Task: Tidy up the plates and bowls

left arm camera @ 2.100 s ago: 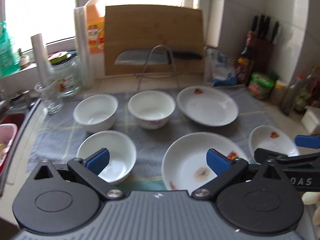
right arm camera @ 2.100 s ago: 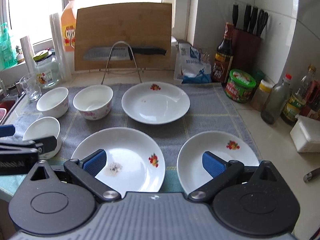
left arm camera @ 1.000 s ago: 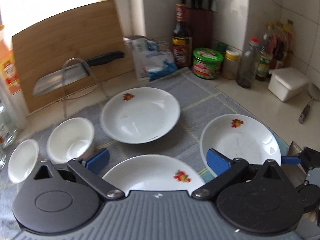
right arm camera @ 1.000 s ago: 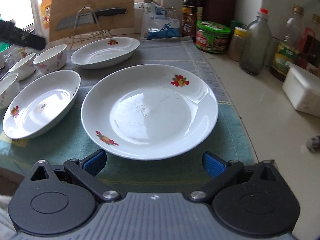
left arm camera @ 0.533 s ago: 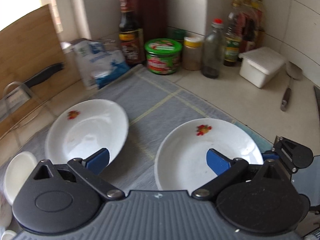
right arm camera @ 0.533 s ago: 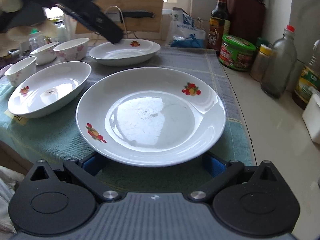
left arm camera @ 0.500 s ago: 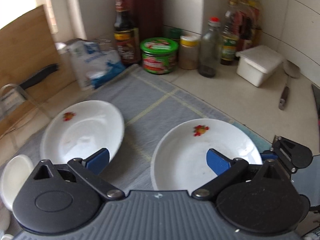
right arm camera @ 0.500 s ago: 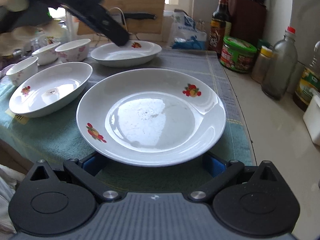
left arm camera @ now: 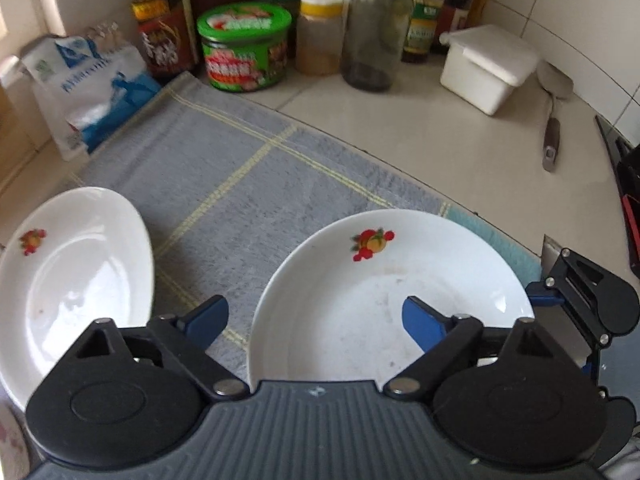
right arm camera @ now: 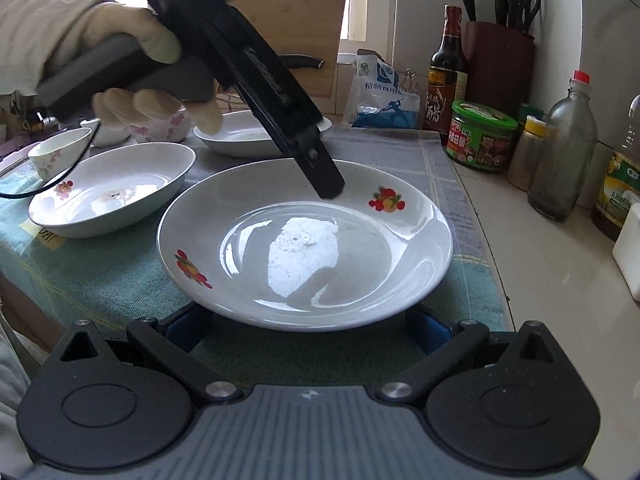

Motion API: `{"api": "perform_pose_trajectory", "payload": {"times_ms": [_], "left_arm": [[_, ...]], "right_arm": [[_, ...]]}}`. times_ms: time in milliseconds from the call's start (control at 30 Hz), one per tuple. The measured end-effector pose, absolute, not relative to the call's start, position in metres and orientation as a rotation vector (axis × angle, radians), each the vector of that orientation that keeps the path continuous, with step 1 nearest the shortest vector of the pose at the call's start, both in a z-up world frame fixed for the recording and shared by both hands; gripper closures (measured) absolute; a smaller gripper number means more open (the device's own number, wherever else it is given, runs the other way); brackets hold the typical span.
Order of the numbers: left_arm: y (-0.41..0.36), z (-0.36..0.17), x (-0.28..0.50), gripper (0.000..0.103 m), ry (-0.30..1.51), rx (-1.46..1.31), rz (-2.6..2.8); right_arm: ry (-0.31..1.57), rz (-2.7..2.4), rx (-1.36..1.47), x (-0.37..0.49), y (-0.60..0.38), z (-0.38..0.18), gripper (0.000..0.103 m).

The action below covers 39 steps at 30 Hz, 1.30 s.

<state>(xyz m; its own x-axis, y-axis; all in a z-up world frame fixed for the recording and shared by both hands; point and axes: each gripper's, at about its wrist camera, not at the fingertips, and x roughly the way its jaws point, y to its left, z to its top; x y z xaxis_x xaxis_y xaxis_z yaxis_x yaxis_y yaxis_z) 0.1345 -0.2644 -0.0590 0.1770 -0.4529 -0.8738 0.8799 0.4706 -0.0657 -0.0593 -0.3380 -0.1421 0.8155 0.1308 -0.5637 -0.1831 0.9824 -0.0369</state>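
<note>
A white plate (left arm camera: 384,292) with fruit prints lies at the right end of the grey cloth (left arm camera: 240,168). My left gripper (left arm camera: 314,322) points steeply down at it. Its jaws are closing, one blue pad outside the plate's left rim and the other over the plate's inside, neither pressing. In the right wrist view the same plate (right arm camera: 304,240) fills the middle. My right gripper (right arm camera: 308,326) stands open, its blue pads low under the near rim. One of the left gripper's fingers (right arm camera: 320,168) comes down over the plate's far part, held by a gloved hand (right arm camera: 80,40).
Two more fruit-print plates (right arm camera: 108,188) (right arm camera: 248,132) and small bowls (right arm camera: 56,152) lie to the left. Along the wall stand a green-lidded jar (left arm camera: 244,48), bottles (left arm camera: 372,28), a white box (left arm camera: 488,68), a spatula (left arm camera: 552,120) and a salt bag (left arm camera: 88,92).
The left gripper has swung right and down onto the right-hand plate, and its jaws have narrowed. In the right wrist view its finger has come down over the plate. The right gripper barely moved.
</note>
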Motion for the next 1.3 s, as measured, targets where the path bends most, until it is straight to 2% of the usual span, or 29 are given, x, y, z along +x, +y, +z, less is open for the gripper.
{"api": "perform_pose_trajectory", "payload": {"times_ms": [267, 600, 1300], "left_arm": [[-0.273, -0.069, 0.147, 0.022, 1.079, 0.543, -1.063], [-0.283, -0.076, 0.156, 0.02, 1.191, 0.619, -1.163], [-0.295, -0.065, 0.169, 0.02, 1.136, 0.624, -1.195]], "right_arm": [[0.629, 0.163, -0.093, -0.054, -0.336, -0.138, 0.0], [0.627, 0.178, -0.096, -0.053, -0.336, -0.139, 0.0], [0.681, 0.153, -0.144, -0.031, -0.341, -0.12, 0.0]]}}
